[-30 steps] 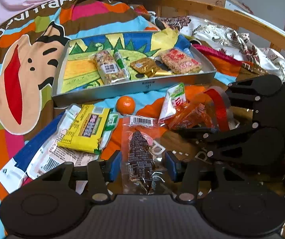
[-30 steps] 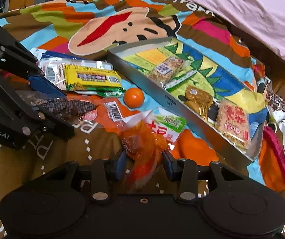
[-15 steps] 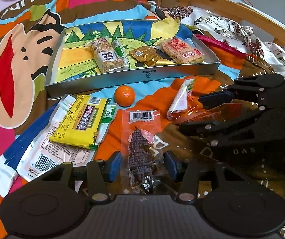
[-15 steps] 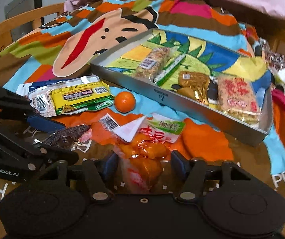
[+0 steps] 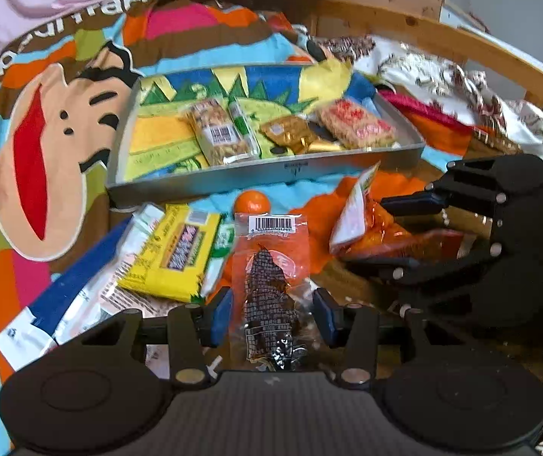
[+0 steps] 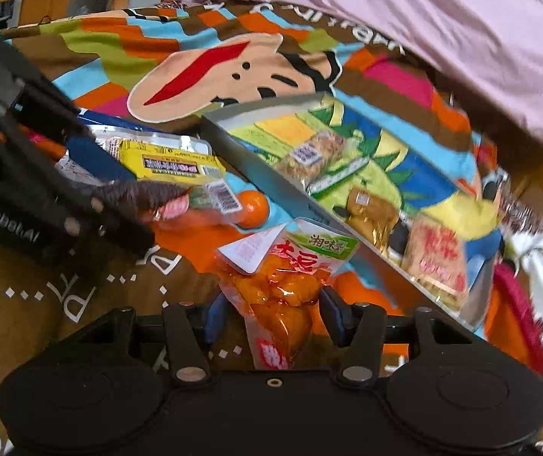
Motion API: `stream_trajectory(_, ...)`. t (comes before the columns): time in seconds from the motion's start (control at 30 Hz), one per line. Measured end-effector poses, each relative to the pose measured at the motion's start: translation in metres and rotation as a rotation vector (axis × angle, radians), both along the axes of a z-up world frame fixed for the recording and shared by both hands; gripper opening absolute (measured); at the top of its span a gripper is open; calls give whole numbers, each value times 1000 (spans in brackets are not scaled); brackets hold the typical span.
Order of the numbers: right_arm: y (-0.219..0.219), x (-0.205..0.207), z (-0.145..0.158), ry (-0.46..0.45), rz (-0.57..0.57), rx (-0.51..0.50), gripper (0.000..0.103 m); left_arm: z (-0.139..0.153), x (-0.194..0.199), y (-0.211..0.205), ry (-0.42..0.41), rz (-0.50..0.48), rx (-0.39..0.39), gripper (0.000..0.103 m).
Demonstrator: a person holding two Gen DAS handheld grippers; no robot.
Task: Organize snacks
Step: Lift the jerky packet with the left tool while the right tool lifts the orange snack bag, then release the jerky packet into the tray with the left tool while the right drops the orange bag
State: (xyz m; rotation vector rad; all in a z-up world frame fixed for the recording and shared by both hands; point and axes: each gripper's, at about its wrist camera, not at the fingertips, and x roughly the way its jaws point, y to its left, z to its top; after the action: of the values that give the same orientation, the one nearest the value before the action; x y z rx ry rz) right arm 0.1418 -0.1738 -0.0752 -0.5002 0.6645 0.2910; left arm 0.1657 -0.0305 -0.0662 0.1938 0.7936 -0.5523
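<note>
- A clear packet of dark dried snack (image 5: pixel 269 296) is framed by the blue pads of the left gripper (image 5: pixel 271 313); a gap shows on each side of the packet, so whether it is pinched there cannot be told.
- An orange pouch with a green-and-white header (image 6: pixel 286 285) lies between the fingers of the right gripper (image 6: pixel 271 313), with the pads pressed against its sides (a clamped hold, as far as can be seen).
- In the left wrist view the same orange pouch (image 5: pixel 370 228) is seen at the right, between the black fingers of the other gripper.
- A small orange fruit (image 5: pixel 252 202) is found just beyond the barcoded end of the dark packet, close to the front wall of the metal tray (image 5: pixel 233 182).
- A yellow packet (image 5: pixel 174 254) is stacked on white and blue wrappers (image 5: pixel 62 300) to the left.
- Inside the tray, a nut bar (image 5: pixel 218 136), a gold-wrapped sweet (image 5: pixel 290 135) and a red-printed rice cracker (image 5: pixel 355 125) are laid side by side (the left part is seen bare).
- Everything is spread on a striped cartoon-face blanket (image 5: pixel 36 159), with pink bedding (image 6: pixel 423 19) behind.
</note>
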Motion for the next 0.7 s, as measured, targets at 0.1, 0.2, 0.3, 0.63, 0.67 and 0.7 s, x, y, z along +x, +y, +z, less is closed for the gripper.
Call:
stream_trajectory(0.1, 0, -1, 4, -40, -3, -16, 53, 5, -2, 2, -46, 20, -11, 50)
stream_trajectory(0.2, 0, -2, 9, -98, -10, -33, 53, 10, -1, 5, -96, 55, -31, 50)
stream_trajectory(0.3, -3, 1, 16, -142, -25, -18, 53, 16, 4, 10, -140, 94, -68, 50)
stream_trajectory(0.63, -13, 45, 37, -314, -108, 44, 53, 54, 63, 10, -278, 212, -236, 50)
stream_trajectory(0.67, -15, 51, 39, -334, -117, 52, 53, 56, 70, 10, -290, 222, -246, 50)
stream_trajectory(0.7, -15, 57, 40, -351, -125, 63, 53, 57, 77, 11, -307, 239, -264, 50)
